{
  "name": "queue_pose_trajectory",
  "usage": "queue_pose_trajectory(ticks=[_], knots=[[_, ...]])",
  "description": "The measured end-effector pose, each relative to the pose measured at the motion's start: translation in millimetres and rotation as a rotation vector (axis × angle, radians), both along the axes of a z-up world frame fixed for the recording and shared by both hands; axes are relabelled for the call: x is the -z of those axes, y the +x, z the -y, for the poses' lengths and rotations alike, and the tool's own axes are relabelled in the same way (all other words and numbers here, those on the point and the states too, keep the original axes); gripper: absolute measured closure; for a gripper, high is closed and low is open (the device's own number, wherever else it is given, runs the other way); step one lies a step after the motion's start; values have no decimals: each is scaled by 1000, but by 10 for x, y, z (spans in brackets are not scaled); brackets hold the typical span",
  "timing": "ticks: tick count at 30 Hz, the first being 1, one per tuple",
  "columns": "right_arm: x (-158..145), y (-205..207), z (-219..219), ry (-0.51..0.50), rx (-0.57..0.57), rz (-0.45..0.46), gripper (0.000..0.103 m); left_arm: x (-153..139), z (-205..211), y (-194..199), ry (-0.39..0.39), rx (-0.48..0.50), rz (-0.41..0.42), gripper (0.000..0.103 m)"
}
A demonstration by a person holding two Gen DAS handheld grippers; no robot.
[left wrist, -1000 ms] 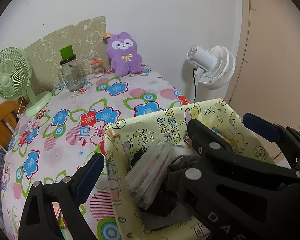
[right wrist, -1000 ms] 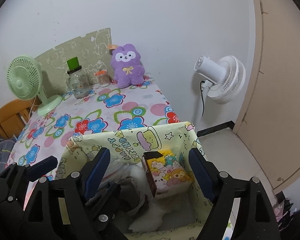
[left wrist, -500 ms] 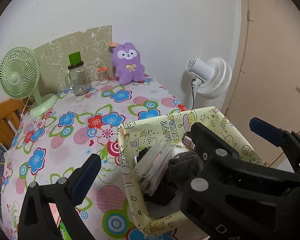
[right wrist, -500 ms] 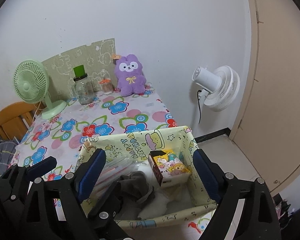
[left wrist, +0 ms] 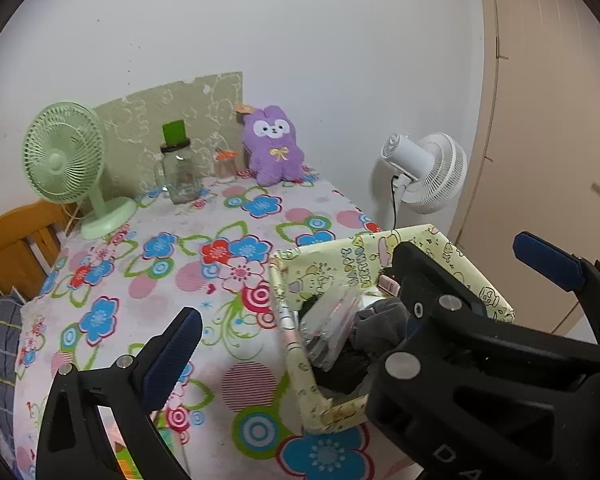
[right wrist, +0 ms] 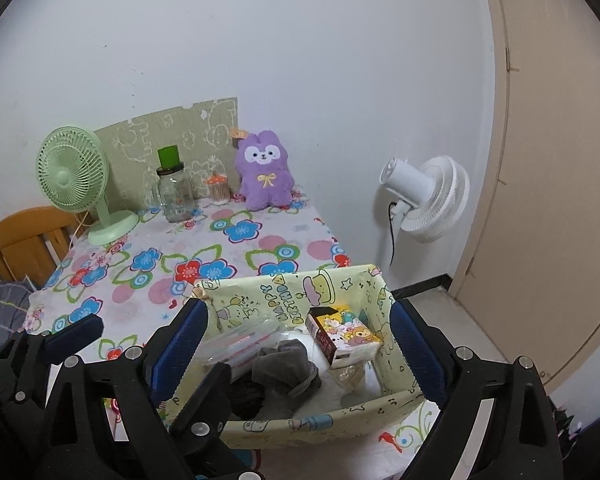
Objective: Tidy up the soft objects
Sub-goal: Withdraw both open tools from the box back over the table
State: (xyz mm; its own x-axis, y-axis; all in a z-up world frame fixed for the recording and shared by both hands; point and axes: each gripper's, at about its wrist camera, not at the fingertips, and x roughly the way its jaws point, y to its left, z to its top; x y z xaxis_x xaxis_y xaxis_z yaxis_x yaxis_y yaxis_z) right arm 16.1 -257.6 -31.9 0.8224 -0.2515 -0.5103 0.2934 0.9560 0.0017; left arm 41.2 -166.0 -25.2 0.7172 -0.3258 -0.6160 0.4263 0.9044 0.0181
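Both of my grippers have pulled back and up from the yellow box [right wrist: 332,416] since a second ago, so more flowered table [left wrist: 148,280] shows around it. My right gripper [right wrist: 296,356] has just been opening its jaws; they stand wide, nothing pressed between them. My left gripper [left wrist: 360,300] is wide too, empty. Inside the box lie a grey cloth [right wrist: 284,364], a clear packet [right wrist: 240,340] and a cartoon carton [right wrist: 344,338]. Beyond the box, by the wall, sits the purple plush [right wrist: 264,178].
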Motion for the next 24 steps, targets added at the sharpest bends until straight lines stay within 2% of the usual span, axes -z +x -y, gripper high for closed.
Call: queue_pose_trajectory(ticks=[6, 18, 24], knots=[[-43, -102, -156, 11, -24, 28, 8, -62, -165, -116, -8, -14, 34, 0], [-89, -251, -555, -65, -70, 76, 8, -47, -555, -270, -49, -50, 65, 0], [-29, -270, -705, -39, -130, 86, 8, -5, -748, -319, -52, -92, 80, 0]])
